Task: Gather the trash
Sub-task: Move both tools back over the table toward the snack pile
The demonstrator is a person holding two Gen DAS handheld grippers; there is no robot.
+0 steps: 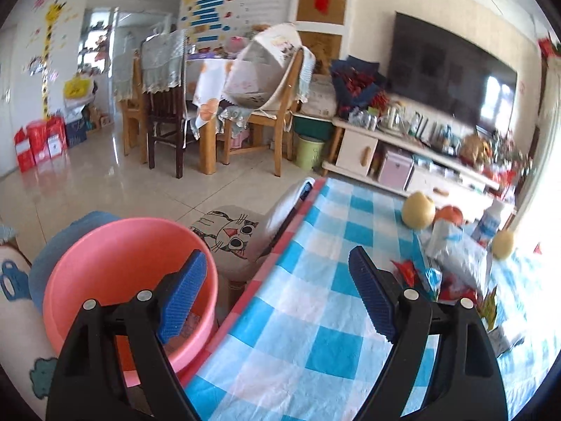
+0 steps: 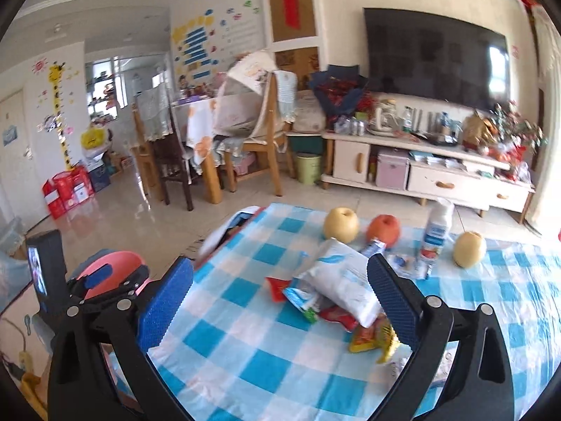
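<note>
Both tongs gape apart, left [image 1: 277,287] by pink bucket [image 1: 105,245], right [image 2: 280,291] facing wrappers [image 2: 336,287] before 3 fruits.

A heap of crumpled wrappers [image 2: 336,301] lies on the blue-and-white checked desk [image 2: 245,343]; the largest is a white packet [image 2: 342,280] with light blue marks, tilted across the top of the heap; beneath it lie a red wrapper [image 2: 278,287], a blue-and-white sachet [image 2: 302,300] and a yellow-orange packet [image 2: 371,338]. A pink bucket [image 1: 129,280] stands upright and open-mouthed below the desk's left edge.
</note>
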